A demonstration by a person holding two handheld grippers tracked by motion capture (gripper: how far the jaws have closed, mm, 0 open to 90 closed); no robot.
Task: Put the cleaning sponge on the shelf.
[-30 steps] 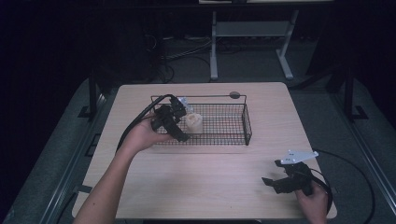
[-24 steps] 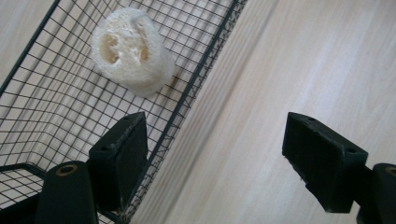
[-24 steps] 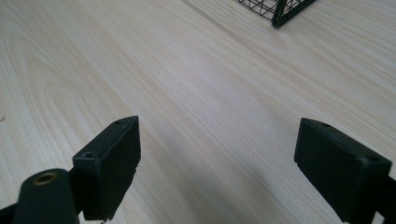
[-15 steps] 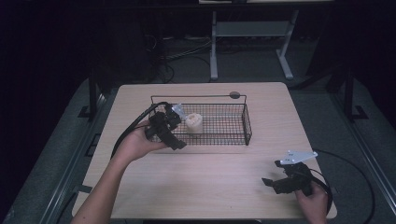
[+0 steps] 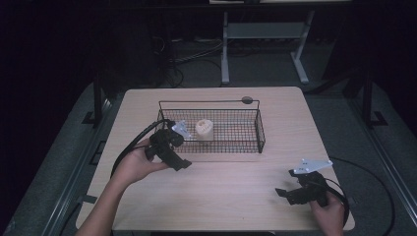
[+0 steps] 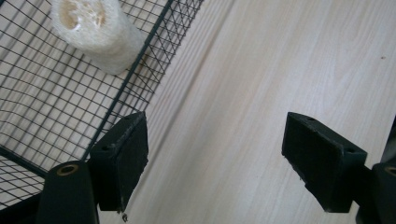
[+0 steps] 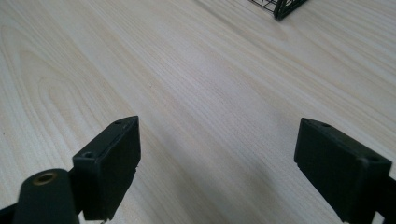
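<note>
The light wooden table [image 5: 231,196] is seen in the high view, and a black wire basket [image 5: 258,129] is set on its far half. A white loofah piece [image 5: 204,129] is placed upright inside the basket, toward its left end, with its porous end face turned up. The left gripper [image 5: 181,163] is held just outside the basket's near left corner, above bare tabletop; its jaws are spread wide with nothing between them, as confirmed in the left gripper view, where the loofah piece [image 6: 95,32] is seen behind the basket's wire wall [image 6: 140,56]. The right gripper [image 5: 285,193] is positioned near the table's front right corner, well apart from the basket; its jaws are likewise spread wide over bare wood.
</note>
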